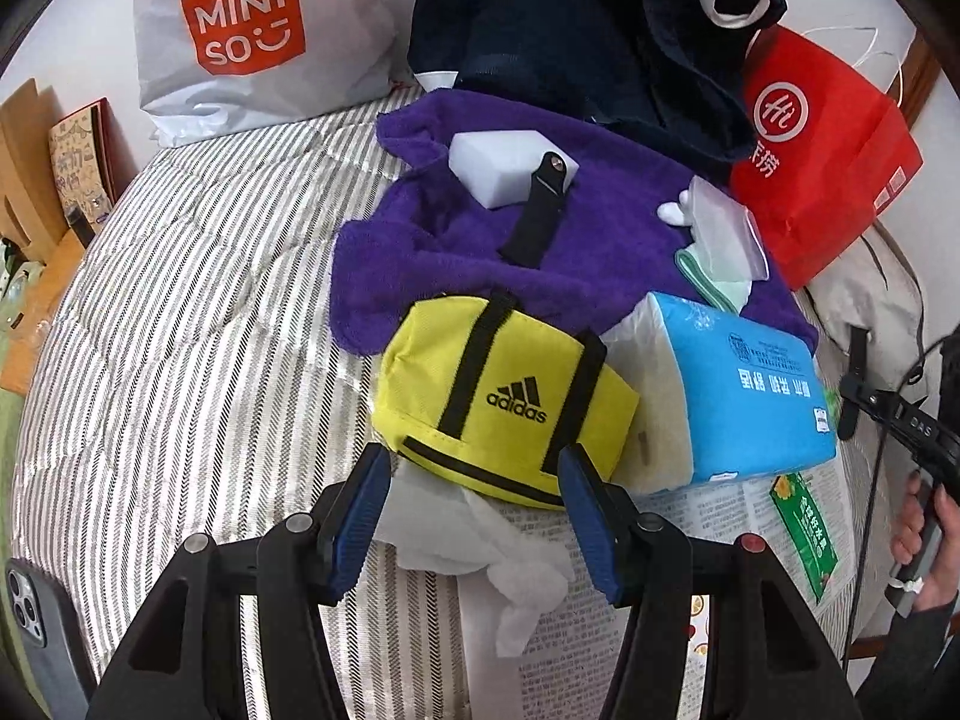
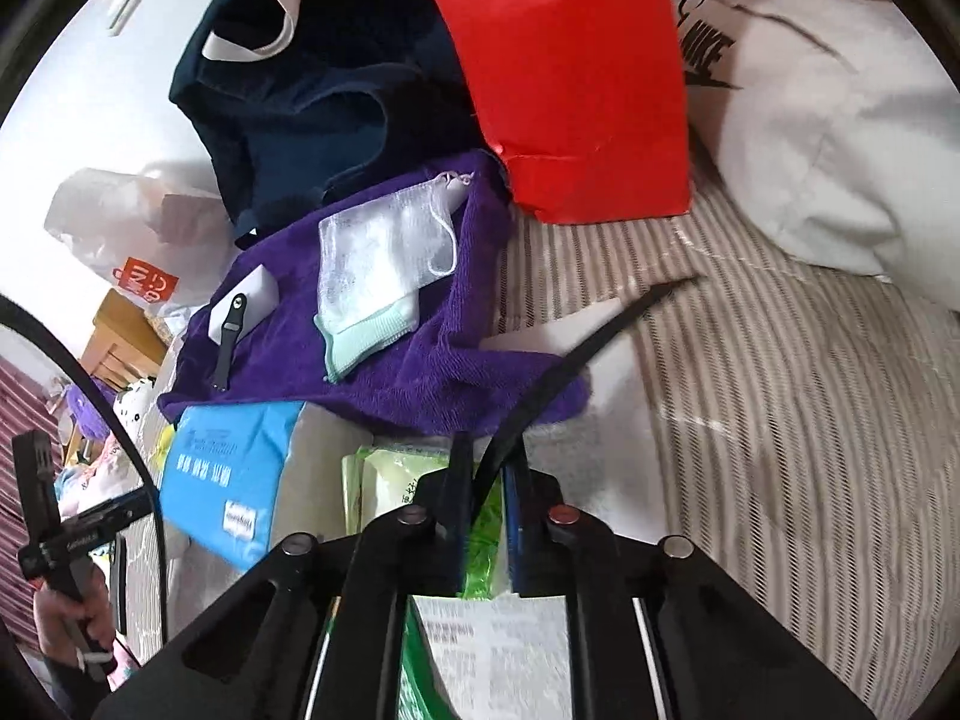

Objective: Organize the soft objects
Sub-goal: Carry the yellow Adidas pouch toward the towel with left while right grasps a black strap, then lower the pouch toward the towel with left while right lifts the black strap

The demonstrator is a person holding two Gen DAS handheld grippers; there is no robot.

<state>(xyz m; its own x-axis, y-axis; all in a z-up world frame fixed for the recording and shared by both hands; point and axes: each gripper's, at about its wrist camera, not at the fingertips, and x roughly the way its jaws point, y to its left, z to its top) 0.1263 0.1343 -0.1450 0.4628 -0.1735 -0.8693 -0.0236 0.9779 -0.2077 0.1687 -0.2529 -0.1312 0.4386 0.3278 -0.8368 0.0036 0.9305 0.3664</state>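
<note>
- A purple terry towel [image 1: 576,252] lies rumpled on the striped quilted bed [image 1: 180,324], bearing a white foam block [image 1: 498,165] and a mesh pouch [image 2: 384,246].
- The left hand-held gripper [image 1: 474,516] stands half open at a boxy yellow nylon bag [image 1: 504,402], pads clear of it.
- The right hand-held gripper [image 2: 485,480] pinches a thin black strap [image 2: 576,354] running over the towel's corner.

Black tool [image 1: 474,498], blue pads [image 1: 591,516]
</note>
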